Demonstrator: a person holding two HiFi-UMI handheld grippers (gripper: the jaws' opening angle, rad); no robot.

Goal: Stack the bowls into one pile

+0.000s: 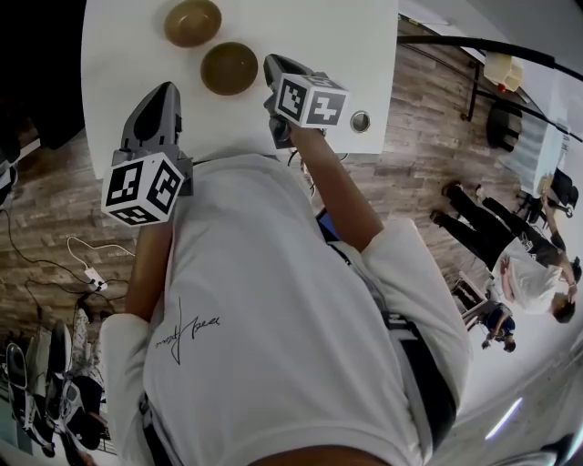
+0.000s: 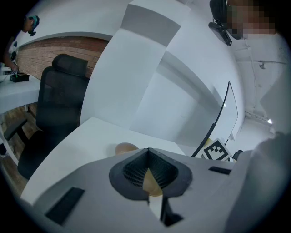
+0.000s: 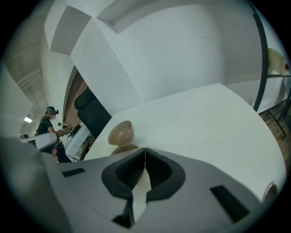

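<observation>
Two brown bowls stand apart on the white table point(image 1: 364, 55): a farther bowl point(image 1: 192, 22) and a nearer bowl point(image 1: 229, 67). My left gripper point(image 1: 166, 88) hovers over the table's near left part, shut with nothing in it, short of both bowls. My right gripper point(image 1: 271, 62) is shut and empty too, its tip just right of the nearer bowl. In the left gripper view, the farther bowl point(image 2: 126, 148) lies beyond the closed jaws and the nearer bowl point(image 2: 152, 184) shows through the gap below them. The right gripper view shows the farther bowl point(image 3: 120, 132) and the nearer bowl point(image 3: 122, 149) just ahead of the tip.
A round metal grommet point(image 1: 361, 120) sits in the table near its front right corner. A black office chair point(image 2: 59, 104) stands off the table's left side. Cables point(image 1: 82, 264) lie on the wooden floor. People point(image 1: 528, 264) stand off to the right.
</observation>
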